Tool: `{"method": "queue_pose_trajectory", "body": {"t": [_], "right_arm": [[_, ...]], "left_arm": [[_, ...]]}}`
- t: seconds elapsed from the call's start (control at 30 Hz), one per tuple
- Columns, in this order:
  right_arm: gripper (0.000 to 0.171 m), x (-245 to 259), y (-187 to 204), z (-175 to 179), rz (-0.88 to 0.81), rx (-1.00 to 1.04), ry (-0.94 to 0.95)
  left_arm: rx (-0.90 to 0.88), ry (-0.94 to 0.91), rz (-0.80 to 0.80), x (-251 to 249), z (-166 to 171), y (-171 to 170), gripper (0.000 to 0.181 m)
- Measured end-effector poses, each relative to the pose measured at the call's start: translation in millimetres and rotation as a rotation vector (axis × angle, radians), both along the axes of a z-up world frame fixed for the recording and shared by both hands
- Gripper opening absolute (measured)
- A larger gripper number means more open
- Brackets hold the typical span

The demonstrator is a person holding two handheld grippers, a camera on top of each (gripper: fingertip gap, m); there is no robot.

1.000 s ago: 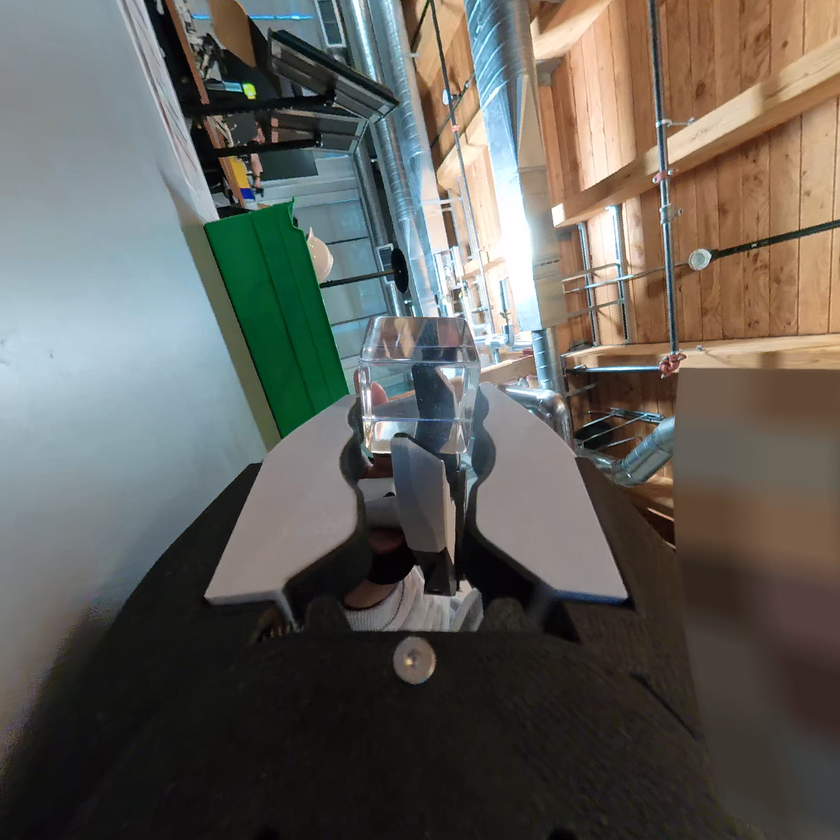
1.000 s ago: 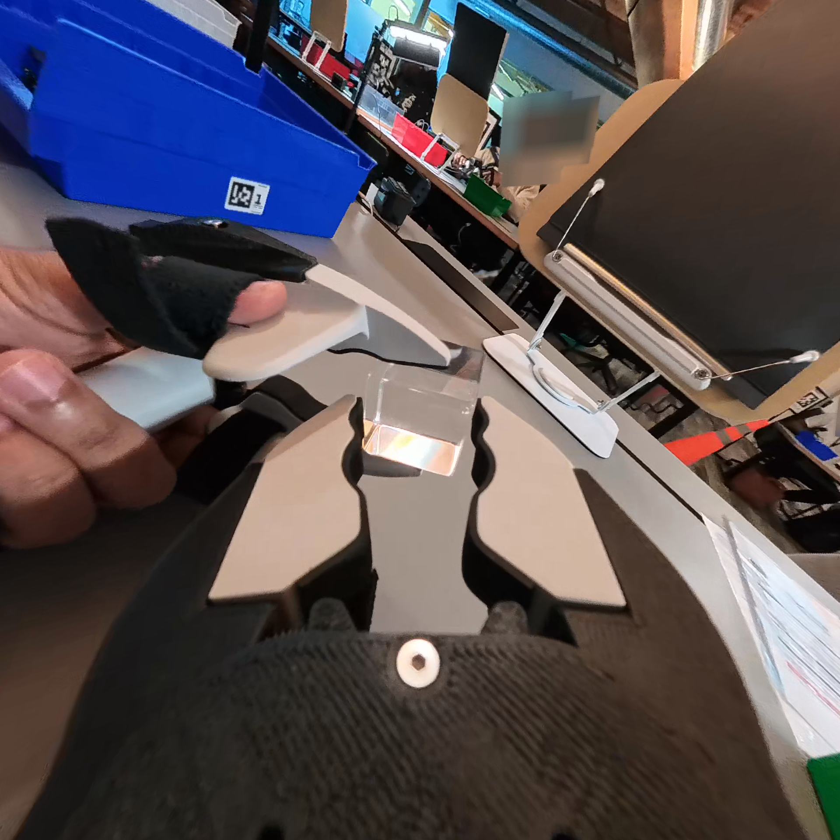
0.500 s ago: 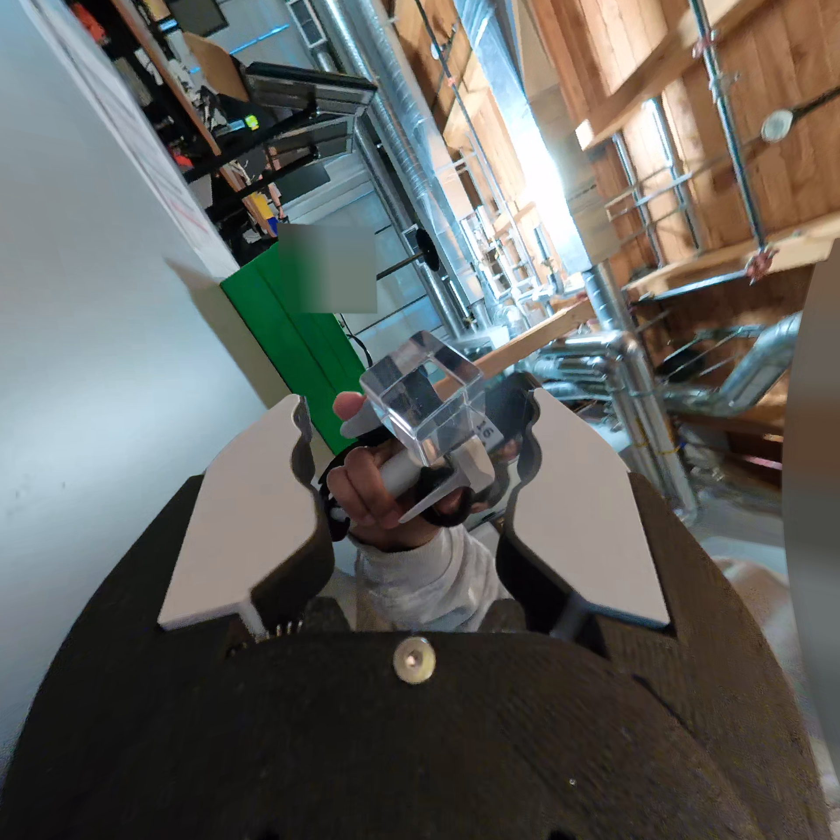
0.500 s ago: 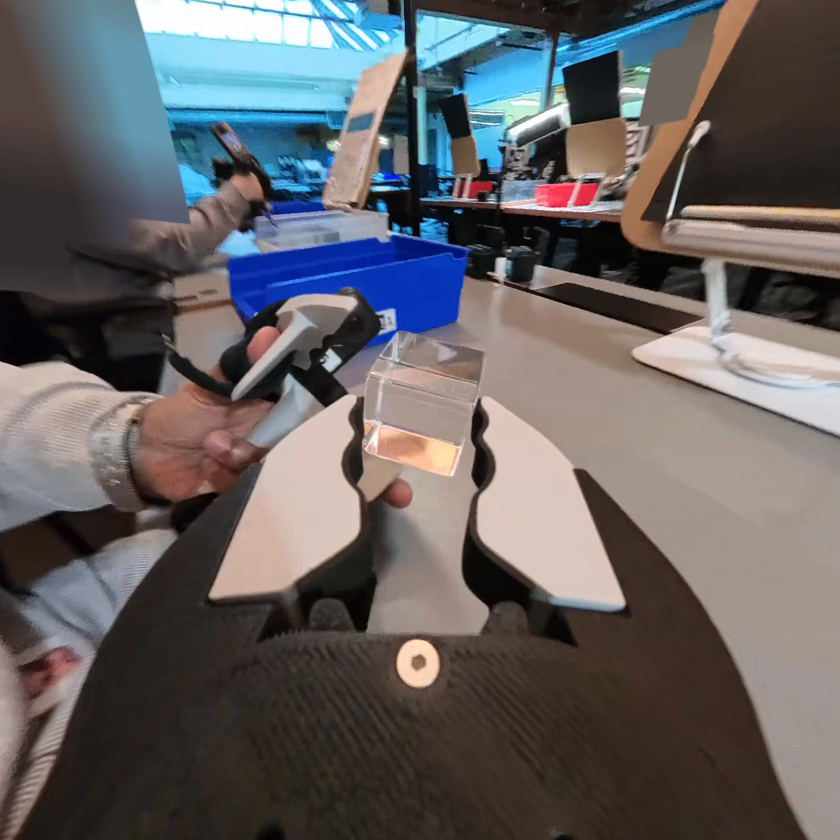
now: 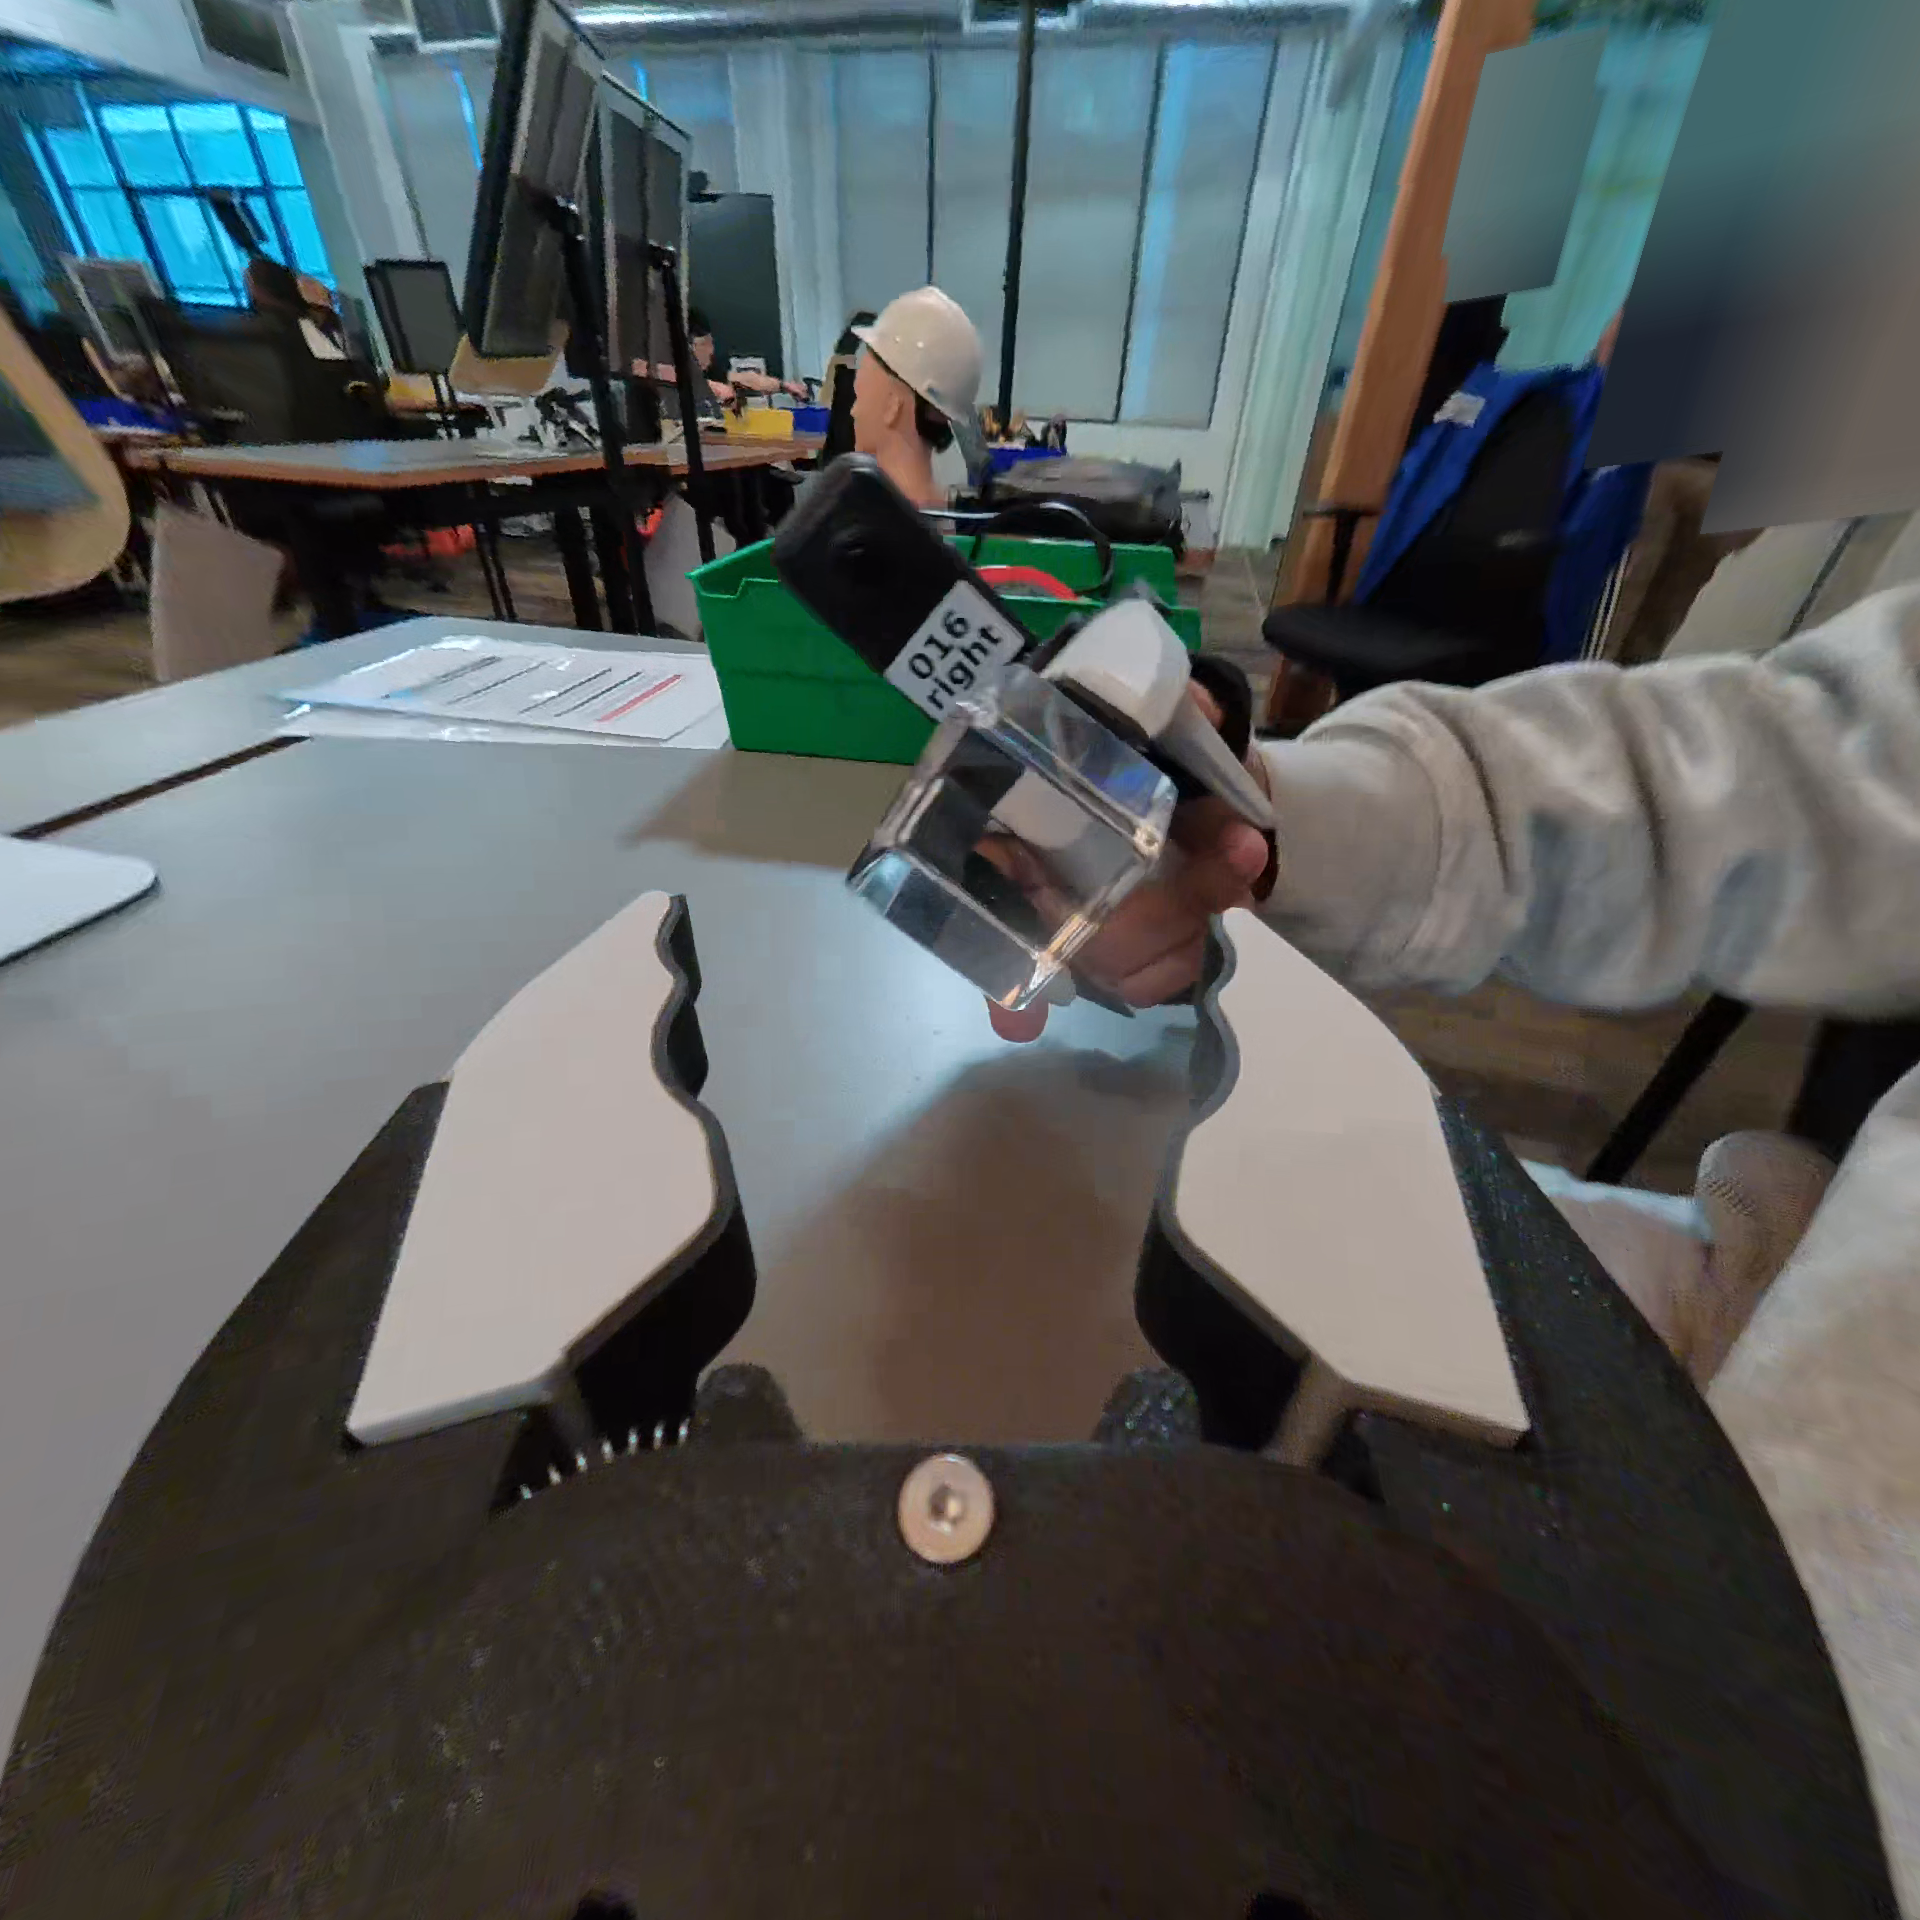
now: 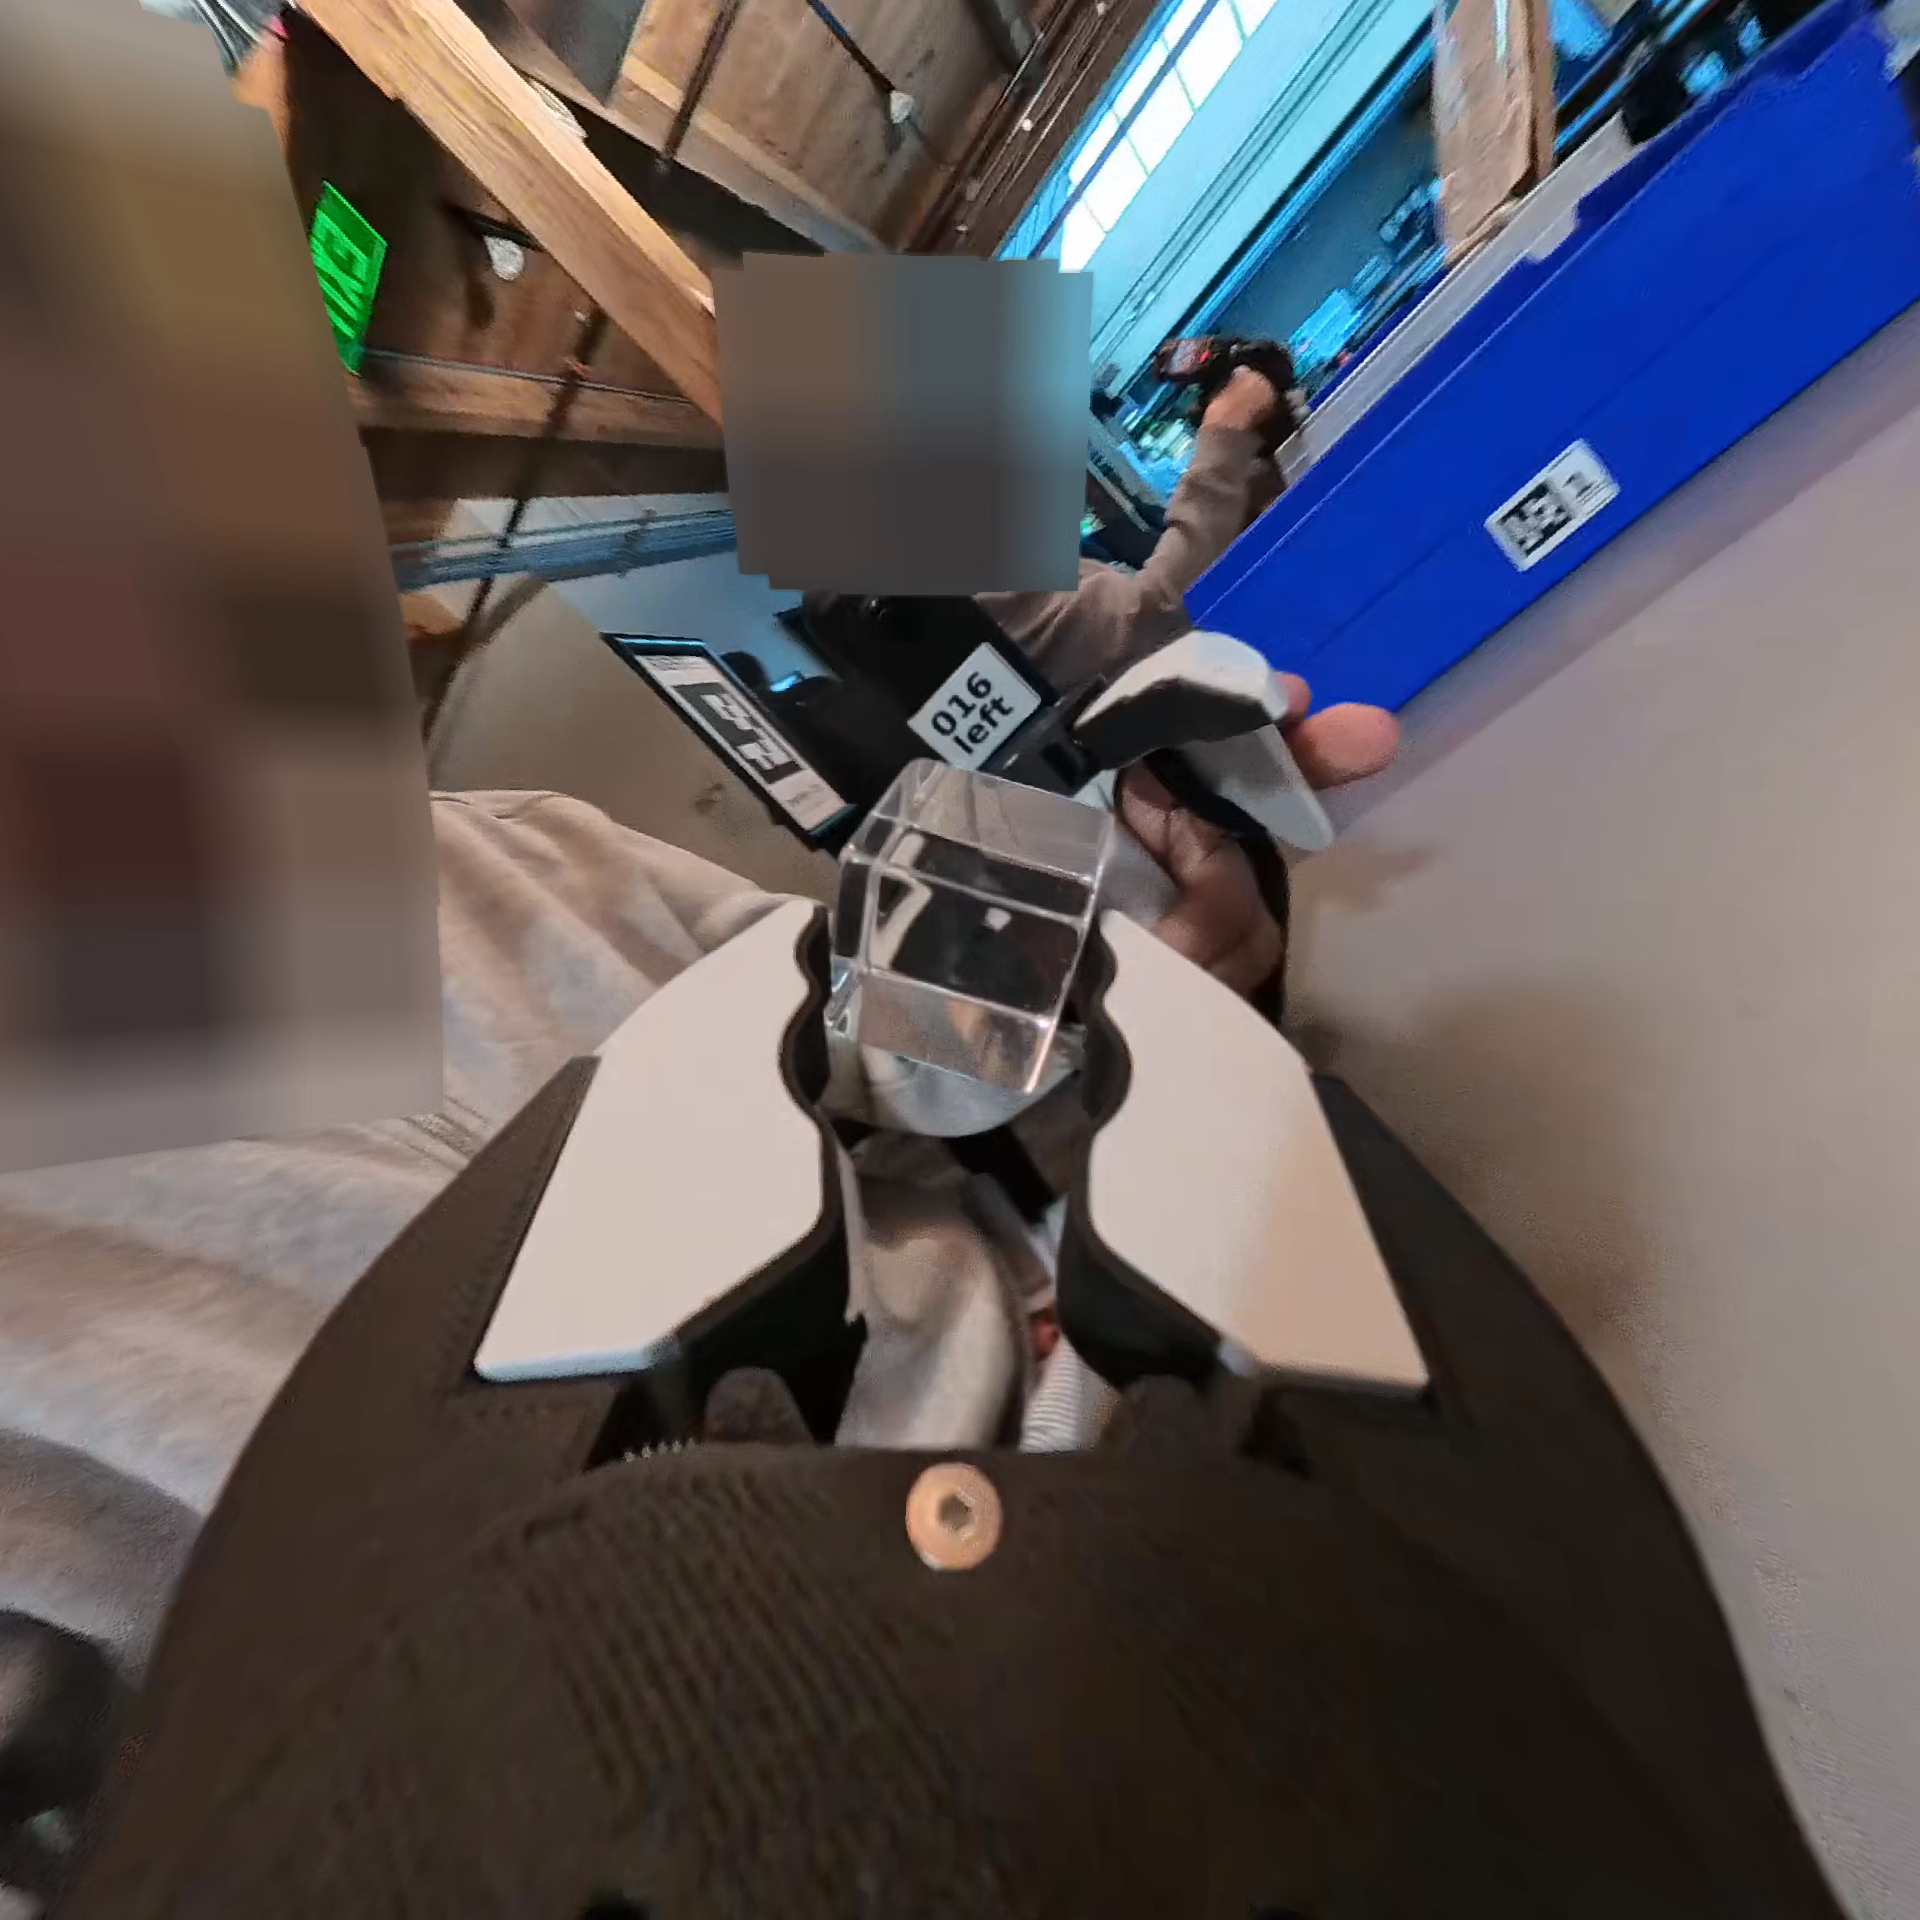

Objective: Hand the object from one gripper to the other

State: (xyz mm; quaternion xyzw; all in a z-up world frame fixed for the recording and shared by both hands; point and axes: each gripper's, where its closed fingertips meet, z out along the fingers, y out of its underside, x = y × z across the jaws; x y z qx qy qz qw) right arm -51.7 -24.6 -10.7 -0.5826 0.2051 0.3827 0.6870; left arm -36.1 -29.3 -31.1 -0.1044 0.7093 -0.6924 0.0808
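A clear cube [image 5: 1013, 831] is gripped between the fingers of my right gripper [image 6: 961, 935], which is shut on it; in the right wrist view the cube [image 6: 966, 966] fills the gap at the fingertips. My left gripper [image 5: 940, 930] is wide open and empty, a short way back from the cube, which hangs above the table just ahead of its right finger. The right gripper's white finger [image 5: 1127, 665] shows behind the cube in the left wrist view. The left gripper's fingers [image 6: 1195, 675] show beyond the cube in the right wrist view, apart from it.
A grey table [image 5: 312, 987] lies under the grippers. A green bin [image 5: 790, 675] and paper sheets [image 5: 520, 686] sit at its far edge. A blue bin [image 6: 1558, 436] stands on the table in the right wrist view. The person's grey sleeve [image 5: 1558, 810] reaches in from the right.
My left gripper let go of the cube, opened wide and drew back. The right gripper stayed shut on the cube and carries it alone. Both views have swung round.
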Motion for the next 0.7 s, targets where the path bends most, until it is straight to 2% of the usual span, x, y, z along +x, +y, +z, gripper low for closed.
{"method": "queue_pose_trajectory", "body": {"t": [0.17,0.37,0.6,0.7], "right_arm": [[0.046,-6,7,-8,0.095,-0.042,0.145],[0.046,-8,12,-16,0.149,-0.058,0.244],[0.05,3,13,-18,0.063,-0.036,0.218],[0.064,20,7,-17,-0.052,-0.002,0.206]], "left_arm": [[0.079,-0.071,-0.008,-8,-10,-9,0.078],[0.084,-0.087,-0.029,-14,-9,-10,0.046],[0.1,-0.069,-0.017,-9,-10,-8,0.045],[0.083,-0.019,-0.001,-4,-10,-6,0.045]]}}
